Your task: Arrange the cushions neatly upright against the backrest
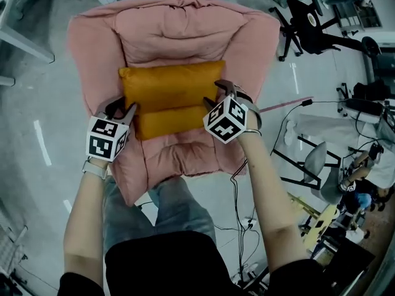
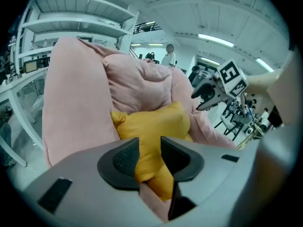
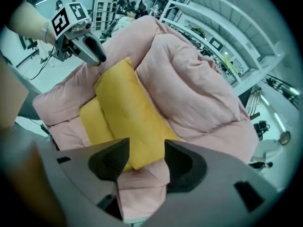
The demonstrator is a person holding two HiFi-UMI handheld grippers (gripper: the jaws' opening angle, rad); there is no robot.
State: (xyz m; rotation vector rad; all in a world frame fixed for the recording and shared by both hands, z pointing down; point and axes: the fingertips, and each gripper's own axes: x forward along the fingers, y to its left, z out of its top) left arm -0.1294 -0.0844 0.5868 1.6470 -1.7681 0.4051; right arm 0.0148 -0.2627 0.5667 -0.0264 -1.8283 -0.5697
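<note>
Two orange-yellow cushions lie on a pink padded armchair (image 1: 197, 29). The larger cushion (image 1: 173, 85) leans against the backrest, and the smaller cushion (image 1: 170, 123) lies in front of it on the seat. My left gripper (image 1: 126, 111) is at the cushions' left end. In the left gripper view the left gripper (image 2: 149, 150) is open, with a cushion corner (image 2: 151, 122) in the gap. My right gripper (image 1: 216, 96) is at the right end. In the right gripper view the right gripper (image 3: 146, 152) stands open, with the large cushion's corner (image 3: 125, 112) just beyond its jaws.
The person's legs (image 1: 179, 208) stand at the chair's front edge. Black cables (image 1: 244, 227) run over the floor to the right. Office chairs (image 1: 308, 26) and a metal stand (image 1: 308, 165) crowd the right side. A white table leg (image 1: 24, 42) is at the far left.
</note>
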